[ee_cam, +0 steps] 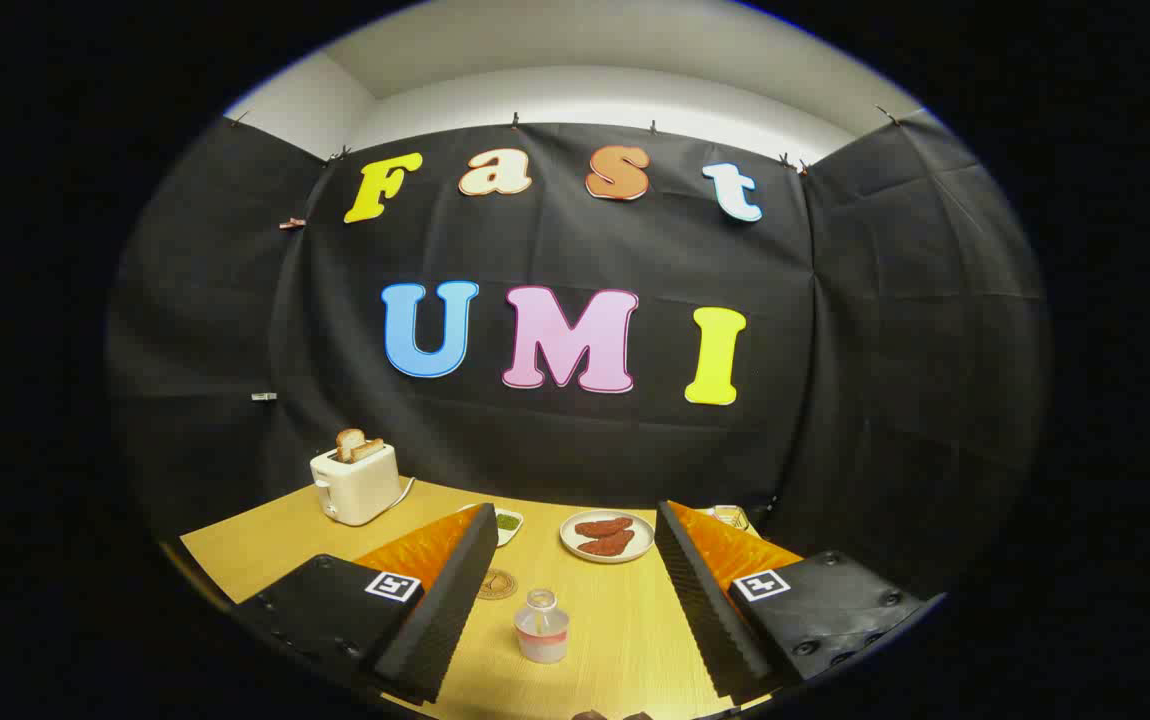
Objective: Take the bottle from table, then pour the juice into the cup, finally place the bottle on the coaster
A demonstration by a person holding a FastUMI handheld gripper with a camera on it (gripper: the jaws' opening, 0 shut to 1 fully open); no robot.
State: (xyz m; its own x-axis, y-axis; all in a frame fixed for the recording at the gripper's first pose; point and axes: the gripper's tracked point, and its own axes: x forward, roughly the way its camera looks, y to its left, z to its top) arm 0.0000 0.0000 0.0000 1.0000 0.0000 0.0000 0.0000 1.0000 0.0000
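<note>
1. Your gripper hovered with its fingers spread wide, holding nothing.
2. The bottle stood upright on the wooden table, low in the frame's centre, between the fingers and touching neither.
3. The round coaster lay just left of the bottle, beside the left finger.
4. Farther back sat a plate of reddish food; a toaster with bread stood at centre left.

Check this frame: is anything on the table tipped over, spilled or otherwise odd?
Nothing stands out. The bottle stands upright between the open fingers of the hand-held gripper, with no spill on the table. The coaster, plate and toaster look in order.
</note>
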